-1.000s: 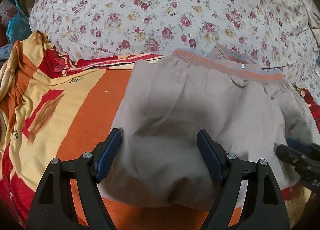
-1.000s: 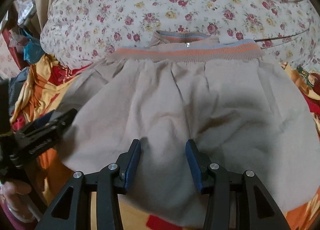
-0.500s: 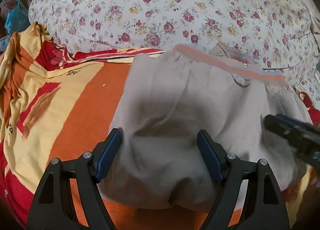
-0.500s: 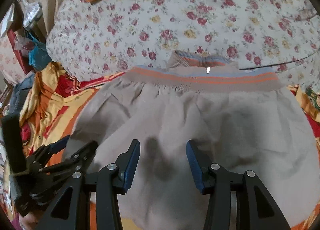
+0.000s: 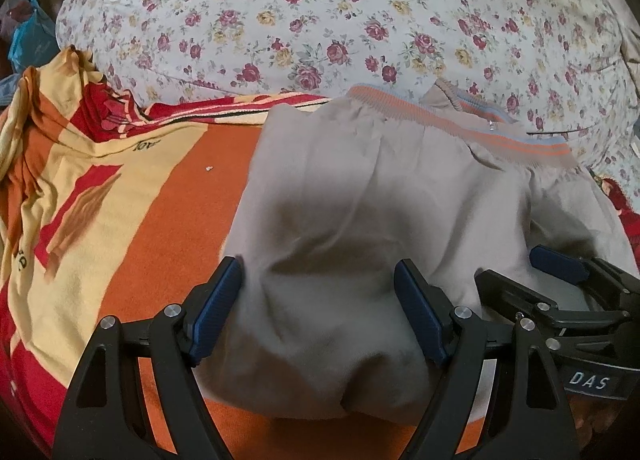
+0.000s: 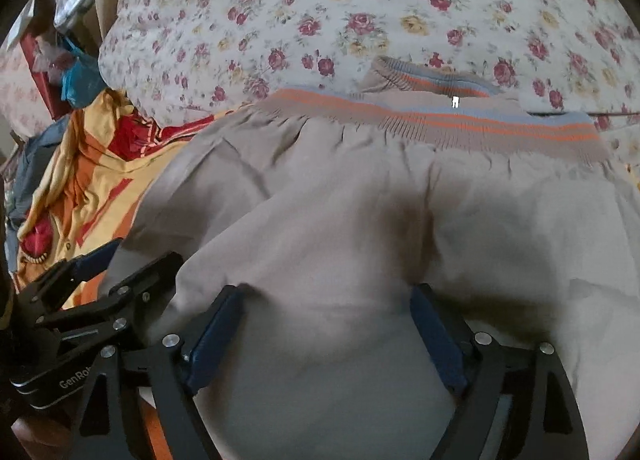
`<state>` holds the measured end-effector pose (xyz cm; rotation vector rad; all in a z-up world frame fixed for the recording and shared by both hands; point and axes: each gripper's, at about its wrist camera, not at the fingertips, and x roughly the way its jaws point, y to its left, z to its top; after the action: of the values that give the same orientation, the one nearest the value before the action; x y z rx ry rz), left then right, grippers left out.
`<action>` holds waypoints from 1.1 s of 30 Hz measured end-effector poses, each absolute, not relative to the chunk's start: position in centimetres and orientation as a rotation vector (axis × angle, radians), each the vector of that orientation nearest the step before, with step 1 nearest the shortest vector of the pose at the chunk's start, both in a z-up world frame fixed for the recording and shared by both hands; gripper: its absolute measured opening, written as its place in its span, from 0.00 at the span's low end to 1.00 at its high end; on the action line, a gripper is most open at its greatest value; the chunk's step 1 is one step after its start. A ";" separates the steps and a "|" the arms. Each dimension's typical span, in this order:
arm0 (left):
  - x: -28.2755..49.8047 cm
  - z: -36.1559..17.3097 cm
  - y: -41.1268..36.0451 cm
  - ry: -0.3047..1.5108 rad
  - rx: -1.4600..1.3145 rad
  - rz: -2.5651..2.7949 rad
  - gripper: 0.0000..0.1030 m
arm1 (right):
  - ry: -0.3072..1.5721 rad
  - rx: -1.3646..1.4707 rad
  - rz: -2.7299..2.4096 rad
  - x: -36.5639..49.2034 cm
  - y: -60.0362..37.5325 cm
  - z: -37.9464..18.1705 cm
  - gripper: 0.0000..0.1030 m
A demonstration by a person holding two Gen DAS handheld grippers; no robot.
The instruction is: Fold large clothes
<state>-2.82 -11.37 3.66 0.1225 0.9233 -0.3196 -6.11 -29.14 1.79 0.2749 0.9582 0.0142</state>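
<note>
The beige garment (image 5: 360,196), apparently a zipped jacket already doubled over, is laid on an orange, yellow and red blanket (image 5: 132,196) on a bed, its ribbed orange-and-blue hem band (image 6: 440,120) lying at the far side against a rose-printed quilt (image 5: 320,12). The left gripper (image 5: 318,308) is held over the near left part of the cloth with its fingers wide apart and nothing pinched. The right gripper (image 6: 326,336), just beside it to the right, has just been opened wide; cloth bulges up between its blue pads, but no clamping is seen. The fabric is judged thin, soft and limp, gathered into small pleats below the stretchy band and puckered near the grippers. If only the top layer is caught at the next grasp, the layers may be dragged apart and the fold skewed. The fuzzy blanket may also be snagged along with the near edge.
</note>
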 end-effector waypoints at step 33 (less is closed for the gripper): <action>-0.5 5.0 -7.5 0.997 -0.126 -0.446 0.78 | 0.934 0.280 -0.174 -11.6 -33.0 2.4 1.00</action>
<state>-0.51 -7.48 4.96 -0.1259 0.9973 -0.4460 -11.64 -33.02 2.39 0.2797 0.9343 -0.1736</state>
